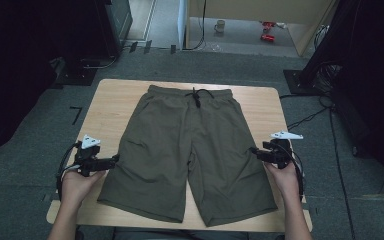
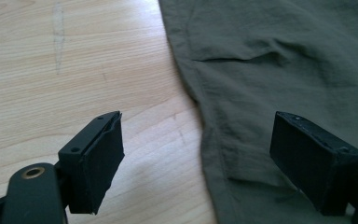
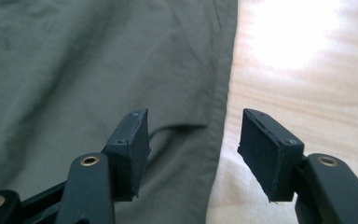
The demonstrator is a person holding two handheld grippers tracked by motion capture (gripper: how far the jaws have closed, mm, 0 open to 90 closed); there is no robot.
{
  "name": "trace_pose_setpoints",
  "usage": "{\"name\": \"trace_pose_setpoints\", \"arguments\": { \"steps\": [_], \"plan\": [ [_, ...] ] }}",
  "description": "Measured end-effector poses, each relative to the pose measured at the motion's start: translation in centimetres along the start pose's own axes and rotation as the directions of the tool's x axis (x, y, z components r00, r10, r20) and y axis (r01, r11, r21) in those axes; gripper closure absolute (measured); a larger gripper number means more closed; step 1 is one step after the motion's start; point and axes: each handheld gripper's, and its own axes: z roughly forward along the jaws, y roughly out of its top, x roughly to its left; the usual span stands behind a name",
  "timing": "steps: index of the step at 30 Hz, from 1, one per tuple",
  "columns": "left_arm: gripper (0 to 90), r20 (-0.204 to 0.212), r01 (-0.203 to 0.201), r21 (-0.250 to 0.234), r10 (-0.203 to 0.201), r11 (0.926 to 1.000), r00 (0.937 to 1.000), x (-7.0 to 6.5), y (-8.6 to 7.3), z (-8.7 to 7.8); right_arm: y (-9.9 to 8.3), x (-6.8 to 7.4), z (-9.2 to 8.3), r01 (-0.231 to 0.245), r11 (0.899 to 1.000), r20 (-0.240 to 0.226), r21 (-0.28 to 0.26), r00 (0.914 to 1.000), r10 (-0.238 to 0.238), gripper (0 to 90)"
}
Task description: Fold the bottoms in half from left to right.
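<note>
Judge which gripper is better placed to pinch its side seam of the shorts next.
Right, probably. The right gripper has the outer seam of the shorts squarely between its open jaws. The left gripper straddles its seam too, but its jaws stand wider apart, so it has farther to close.

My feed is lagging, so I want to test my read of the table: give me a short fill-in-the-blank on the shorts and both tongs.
1. The shorts lie flat on the table with the drawstring waist at the ____ edge, away from the person.
2. Both the left tongs and the right tongs have their jaws ____.
3. Each pair of tongs straddles an outer side ____ of the shorts.
4. The shorts are ____ in colour.

Missing words: far; open; seam; olive green
</note>
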Motion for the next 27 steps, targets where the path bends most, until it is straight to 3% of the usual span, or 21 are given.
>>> {"name": "trace_pose_setpoints", "arguments": {
  "steps": [4,8,16,20,24,27],
  "plan": [
    [18.0,0.011,-0.004,0.001,0.004,1.0,0.9999,-0.4,-0.2,-0.3,0.3,0.4,0.2,0.015,1.0,0.005,-0.025,0.9999,-0.015,34.8],
    [18.0,0.026,0.002,0.001,-0.002,1.0,0.9997,-0.8,-0.6,-0.7,0.6,0.8,0.4,0.026,0.999,0.003,-0.022,0.9997,-0.026,34.9],
    [18.0,0.04,0.003,-0.012,-0.002,0.9999,0.9992,-1.3,-1.7,-1.8,1.2,1.5,0.9,-0.003,0.999,-0.007,-0.046,1.0,0.003,38.7],
    [18.1,0.047,0.007,-0.009,-0.007,0.9999,0.9989,-1.5,-2.2,-2.1,1.4,1.9,1.6,0.015,1.0,-0.006,-0.023,0.9999,-0.015,38.6],
    [22.0,0.053,-0.001,-0.003,0.001,1.0,0.9986,-1.8,-2.8,-2.3,1.8,2.5,2.1,0.07,0.997,0.004,-0.025,0.9975,-0.07,38.5],
    [22.0,0.057,-0.003,0.0,0.003,1.0,0.9984,-2.0,-3.0,-2.3,2.2,2.8,2.4,0.074,0.997,-0.001,-0.025,0.9972,-0.074,38.6]
  ]
}}
